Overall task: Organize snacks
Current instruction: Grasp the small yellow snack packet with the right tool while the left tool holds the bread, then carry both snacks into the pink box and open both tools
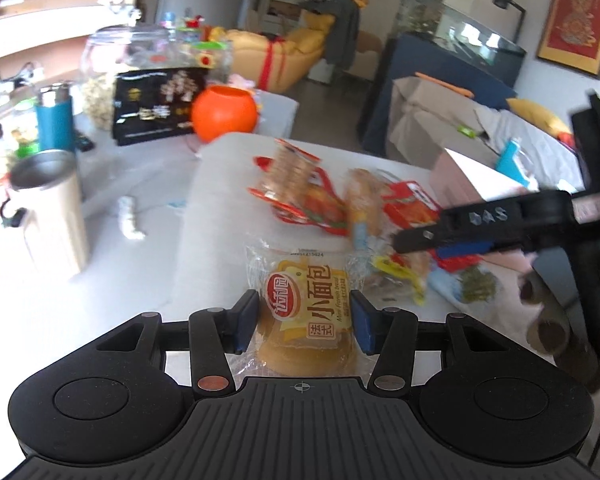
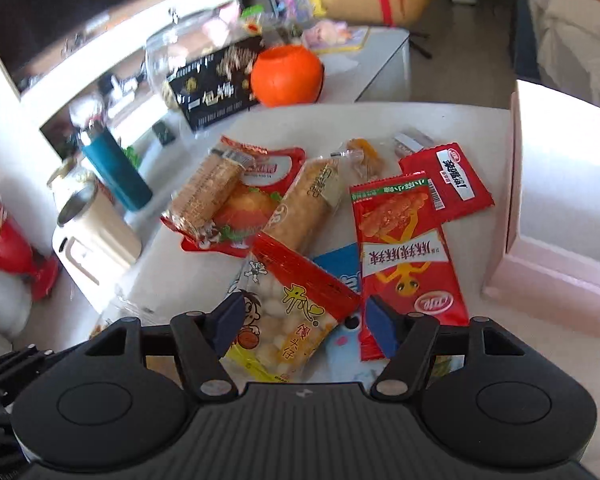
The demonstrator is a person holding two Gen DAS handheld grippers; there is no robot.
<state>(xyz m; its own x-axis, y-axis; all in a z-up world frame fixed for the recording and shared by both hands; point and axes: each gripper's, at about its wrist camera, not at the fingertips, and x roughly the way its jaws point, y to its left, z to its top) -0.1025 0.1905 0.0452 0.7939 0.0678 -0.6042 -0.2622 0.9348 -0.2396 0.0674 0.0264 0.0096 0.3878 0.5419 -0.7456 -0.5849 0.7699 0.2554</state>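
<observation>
A clear packet of yellow-labelled small French bread [image 1: 306, 300] sits between the blue pads of my left gripper [image 1: 304, 322], which is shut on its two sides. My right gripper [image 2: 300, 320] is shut on a packet of small white puffed balls with a red top [image 2: 288, 328], which lies over the snack pile. In that pile are a long red packet [image 2: 404, 248], a smaller red packet [image 2: 452, 180], a biscuit stack [image 2: 208, 192] and a long bread roll packet [image 2: 304, 208]. One black finger of the right gripper [image 1: 480, 224] reaches in from the right in the left wrist view.
A pale pink box [image 2: 516, 200] stands open at the right of the white table [image 2: 380, 120]. Behind the pile are an orange round container [image 2: 287, 76] and a black box [image 2: 216, 84]. At the left stand a teal bottle [image 2: 116, 172] and a cream mug [image 2: 96, 232].
</observation>
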